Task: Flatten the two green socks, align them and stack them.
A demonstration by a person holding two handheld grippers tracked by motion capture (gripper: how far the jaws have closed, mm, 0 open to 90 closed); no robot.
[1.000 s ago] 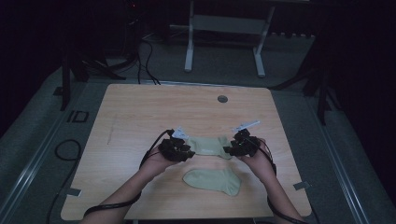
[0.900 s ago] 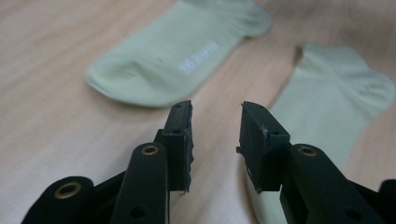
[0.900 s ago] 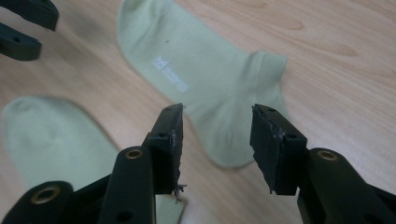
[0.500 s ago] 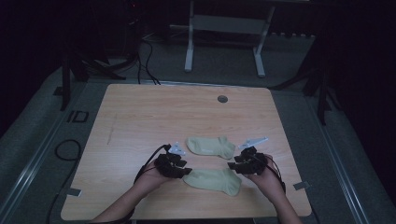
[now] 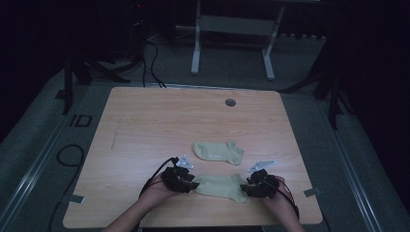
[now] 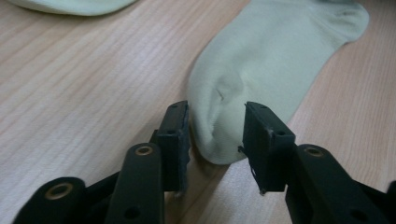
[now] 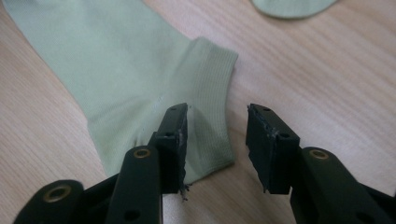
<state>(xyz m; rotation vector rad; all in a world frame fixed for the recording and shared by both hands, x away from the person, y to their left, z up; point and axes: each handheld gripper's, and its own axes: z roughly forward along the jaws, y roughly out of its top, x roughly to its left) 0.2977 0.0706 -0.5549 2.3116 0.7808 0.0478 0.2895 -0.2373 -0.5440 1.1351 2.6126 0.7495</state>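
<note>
Wooden table point(image 5: 145, 121), pale and grained, carries two light green socks, a far sock point(image 5: 218, 151) lying flat near the middle and a near sock point(image 5: 221, 185) lying flat just in front of it, close to the person's edge. At the near sock's toe end sits the left gripper point(image 5: 194, 185), its jaws spread with the toe between them and a gap at each pad. At its ribbed cuff end sits the right gripper point(image 5: 245, 189), jaws spread and closing a little, one over the cuff, one over bare wood.

Two hand-held grippers flank the near sock point(image 5: 220, 186) — ends apart.
</note>
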